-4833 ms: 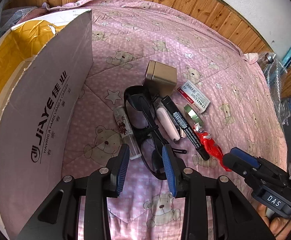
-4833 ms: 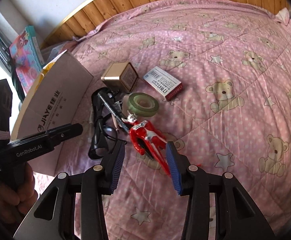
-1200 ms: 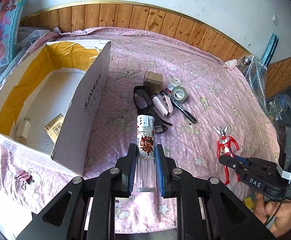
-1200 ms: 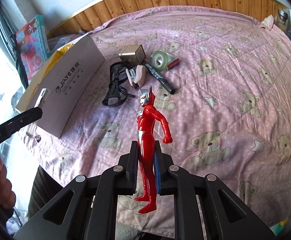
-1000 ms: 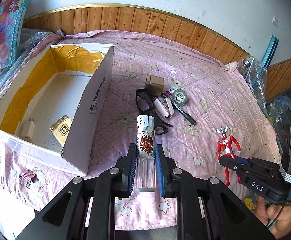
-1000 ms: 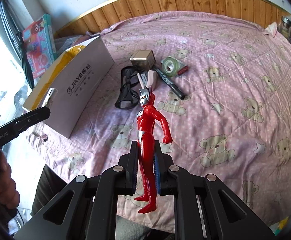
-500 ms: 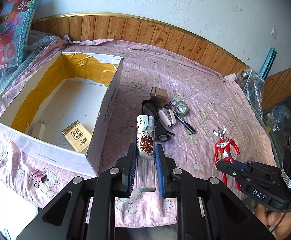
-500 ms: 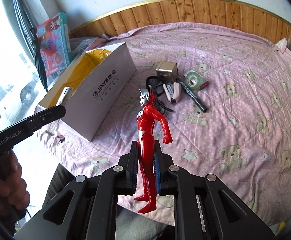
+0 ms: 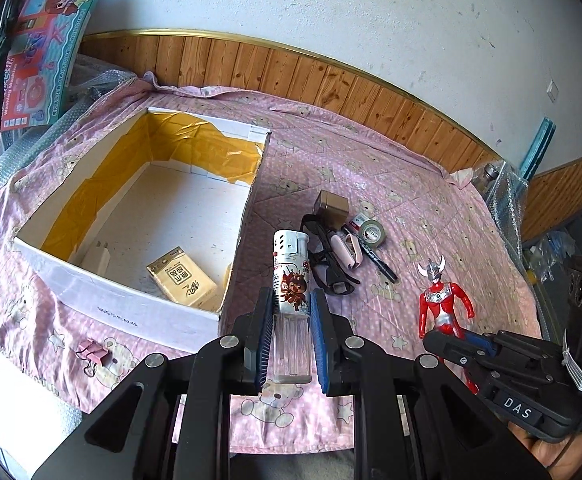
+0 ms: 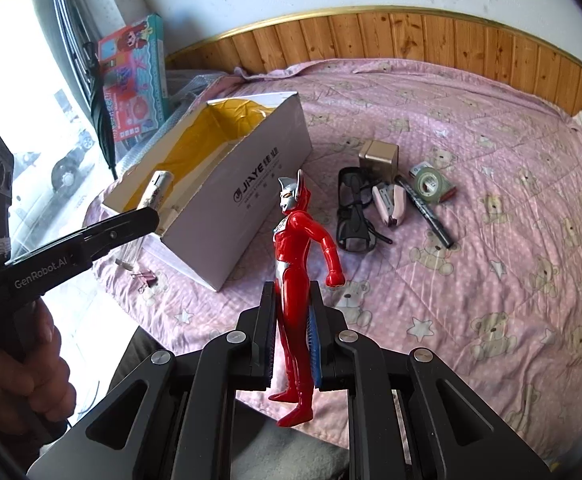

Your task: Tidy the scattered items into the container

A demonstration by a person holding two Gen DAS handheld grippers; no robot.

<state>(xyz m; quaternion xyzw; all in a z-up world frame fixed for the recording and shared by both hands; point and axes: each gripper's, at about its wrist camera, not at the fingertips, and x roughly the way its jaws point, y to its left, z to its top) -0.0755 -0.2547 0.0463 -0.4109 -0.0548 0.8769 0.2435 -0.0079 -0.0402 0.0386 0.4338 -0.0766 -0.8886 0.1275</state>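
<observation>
Open cardboard box is set on pink quilt. Red figure is clamped upright in right gripper; lighter is clamped in left gripper, raised beside the box.

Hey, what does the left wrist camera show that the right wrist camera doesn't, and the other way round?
Only the left wrist view shows the cardboard box's floor, with a yellow packet lying on it. Only the right wrist view shows the box's printed outer side and a window at left. Both show the lighter clamped in the left hand-held gripper, the red figure in the right hand-held gripper, plus glasses and marker on the bedspread.
</observation>
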